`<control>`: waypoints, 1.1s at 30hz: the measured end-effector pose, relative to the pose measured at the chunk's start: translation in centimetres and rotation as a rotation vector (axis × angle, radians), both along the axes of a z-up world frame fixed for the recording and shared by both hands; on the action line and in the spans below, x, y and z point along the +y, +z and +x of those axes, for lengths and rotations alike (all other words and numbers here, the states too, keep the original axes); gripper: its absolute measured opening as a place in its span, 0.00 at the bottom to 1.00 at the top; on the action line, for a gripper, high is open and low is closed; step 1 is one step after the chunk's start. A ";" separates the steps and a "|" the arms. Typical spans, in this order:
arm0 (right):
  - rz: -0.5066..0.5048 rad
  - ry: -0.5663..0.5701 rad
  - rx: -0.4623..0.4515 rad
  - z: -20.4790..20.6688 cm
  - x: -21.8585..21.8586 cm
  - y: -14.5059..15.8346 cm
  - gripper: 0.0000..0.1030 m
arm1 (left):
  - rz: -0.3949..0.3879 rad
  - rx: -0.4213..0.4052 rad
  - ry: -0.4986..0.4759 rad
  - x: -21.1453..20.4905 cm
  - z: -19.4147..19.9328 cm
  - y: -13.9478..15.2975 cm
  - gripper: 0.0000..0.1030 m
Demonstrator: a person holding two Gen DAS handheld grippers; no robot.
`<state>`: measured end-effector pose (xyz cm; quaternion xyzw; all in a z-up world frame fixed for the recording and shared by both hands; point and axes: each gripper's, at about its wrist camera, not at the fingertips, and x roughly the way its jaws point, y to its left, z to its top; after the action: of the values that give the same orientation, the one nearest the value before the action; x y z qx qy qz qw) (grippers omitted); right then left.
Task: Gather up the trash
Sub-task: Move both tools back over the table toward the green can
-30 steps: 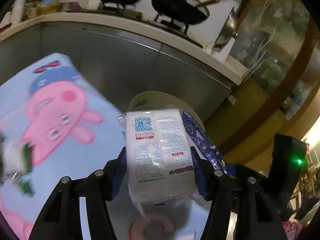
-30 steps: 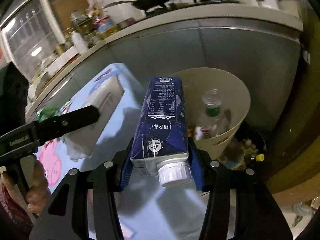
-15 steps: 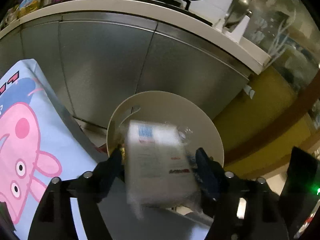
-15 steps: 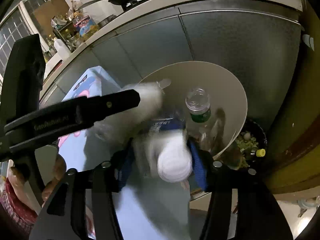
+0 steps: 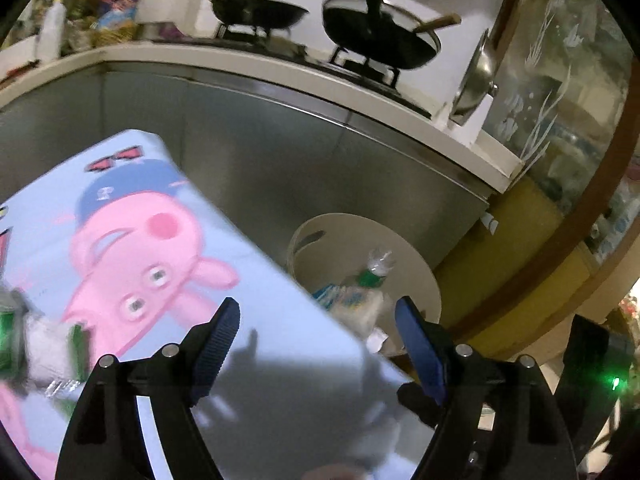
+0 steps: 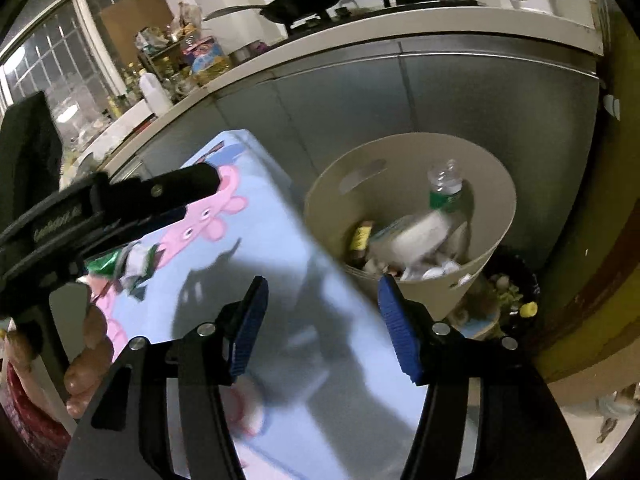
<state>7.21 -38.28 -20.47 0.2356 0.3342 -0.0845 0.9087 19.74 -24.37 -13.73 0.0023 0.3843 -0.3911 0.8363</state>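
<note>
A: What do the left tongs [image 5: 316, 328] show?

B: Their blue-padded jaws are spreading apart with nothing between them. They hang over the light-blue worktop with the pink cartoon pig print [image 5: 132, 248], near its edge.

A: And the right tongs [image 6: 322, 304]?

B: Also spread and empty, above the same worktop [image 6: 280, 264], with the round beige plastic bin [image 6: 496, 184] just past the edge.

A: Where is the trash?

B: Mostly inside that bin [image 5: 424, 276], which stands on the floor against the grey metal cabinet front [image 5: 280, 152]. A clear plastic bottle with a green label [image 6: 444, 188] leans upright in it, and below lies a blurred white packet [image 6: 420, 236], a small dark bottle with a yellow label [image 6: 360, 240] and pale scraps.

A: Anything left on the worktop?

B: A crumpled green and white wrapper [image 6: 124, 262] lies on the pig print near the left tongs' black arm [image 6: 120, 200]. In the left wrist view it sits blurred at the left edge [image 5: 36, 344].

A: Beside the bin?

B: A dark bowl of food scraps [image 6: 512, 300] on the floor, touching or nearly touching the bin's base; I cannot tell which
</note>
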 end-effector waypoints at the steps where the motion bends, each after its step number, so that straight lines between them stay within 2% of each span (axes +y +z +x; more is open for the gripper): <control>1: 0.003 0.004 0.000 -0.3 0.5 0.0 0.55 | -0.001 -0.010 0.010 0.8 -0.4 0.0 0.77; 6: 0.011 0.001 -0.001 -1.3 2.5 0.5 0.55 | -0.006 -0.067 0.067 4.7 -2.7 0.7 0.77; 13: 0.013 -0.041 -0.055 -3.1 3.3 3.0 0.56 | -0.015 -0.126 0.134 8.4 -4.6 1.7 0.79; 21: 0.007 -0.041 -0.104 -4.4 4.7 5.1 0.59 | -0.011 -0.184 0.168 10.6 -6.3 2.4 0.80; 33: -0.007 -0.007 -0.104 -3.6 6.6 6.0 0.59 | -0.008 -0.214 0.217 13.4 -6.9 2.6 0.81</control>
<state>3.59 -31.67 -14.42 0.2375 0.2854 -0.0763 0.9254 12.79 -10.97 -11.13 -0.0011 0.2894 -0.2977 0.9097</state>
